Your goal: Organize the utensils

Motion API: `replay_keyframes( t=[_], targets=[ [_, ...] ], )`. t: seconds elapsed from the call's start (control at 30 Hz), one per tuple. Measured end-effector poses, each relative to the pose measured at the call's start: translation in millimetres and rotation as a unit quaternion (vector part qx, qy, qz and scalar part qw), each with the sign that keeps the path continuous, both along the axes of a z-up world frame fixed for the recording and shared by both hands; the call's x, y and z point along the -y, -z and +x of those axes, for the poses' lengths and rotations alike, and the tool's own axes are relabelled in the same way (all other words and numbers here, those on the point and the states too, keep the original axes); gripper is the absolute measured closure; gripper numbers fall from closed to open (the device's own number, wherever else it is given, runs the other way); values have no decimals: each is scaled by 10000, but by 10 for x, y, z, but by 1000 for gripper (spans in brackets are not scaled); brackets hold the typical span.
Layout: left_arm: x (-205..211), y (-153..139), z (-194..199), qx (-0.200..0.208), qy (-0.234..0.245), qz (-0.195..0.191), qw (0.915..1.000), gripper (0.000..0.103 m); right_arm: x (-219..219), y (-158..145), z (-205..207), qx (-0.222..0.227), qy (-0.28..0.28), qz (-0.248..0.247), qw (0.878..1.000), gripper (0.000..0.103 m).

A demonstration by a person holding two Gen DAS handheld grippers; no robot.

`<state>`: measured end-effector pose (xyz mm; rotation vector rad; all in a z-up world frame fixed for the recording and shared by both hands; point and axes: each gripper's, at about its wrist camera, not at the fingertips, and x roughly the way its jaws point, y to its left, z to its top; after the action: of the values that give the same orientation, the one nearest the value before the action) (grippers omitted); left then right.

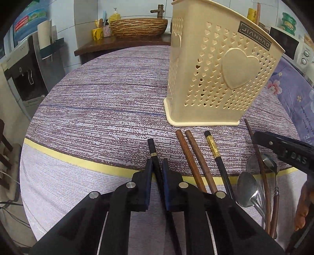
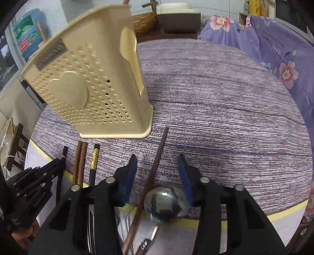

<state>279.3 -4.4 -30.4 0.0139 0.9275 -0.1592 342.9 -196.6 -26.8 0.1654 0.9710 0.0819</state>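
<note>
- A black chopstick (image 1: 155, 157) is being clamped between the closed jaws of the left gripper (image 1: 157, 166), a grip seen clearly only in the left wrist view.
- The right gripper (image 2: 158, 162) is being shown with jaws apart, straddling a spoon (image 2: 166, 202) and brown chopstick (image 2: 155, 170); neither is being pressed.
- The utensil holder (image 1: 215, 78) is standing on the table (image 1: 108, 102) just beyond; its interior is hidden.

White tiled wall (image 1: 64, 17), water dispenser (image 1: 25, 78), woven basin (image 1: 138, 27) on wooden counter (image 1: 117, 46).
</note>
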Motion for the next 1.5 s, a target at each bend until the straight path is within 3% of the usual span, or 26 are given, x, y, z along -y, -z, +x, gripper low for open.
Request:
replay_keyframes(
  t=[0.43, 0.57, 0.67, 0.97, 1.17, 1.5],
  targets=[
    [38, 4, 57, 4, 50, 88, 9999, 92, -27, 59, 336, -184, 286, -276, 9990, 80],
    [45, 2, 66, 5, 45, 92, 9999, 92, -36, 80, 385, -166, 344, -368, 9986, 89],
    [58, 2, 69, 9, 45, 96, 9999, 93, 21, 84, 416, -149, 407, -251, 9987, 94],
    [80, -16, 93, 3, 26, 3, 10000, 94, 165, 97, 366, -71, 486, 446, 9978, 95],
    [-12, -109, 67, 131, 45, -243, 9996, 94, 282, -72, 243, 208, 383, 1093, 9931, 96],
    [-227, -652, -182, 772, 166, -779, 9938, 95, 298, -801, -300, 1385, -305, 1231, 9822, 96]
  ],
)
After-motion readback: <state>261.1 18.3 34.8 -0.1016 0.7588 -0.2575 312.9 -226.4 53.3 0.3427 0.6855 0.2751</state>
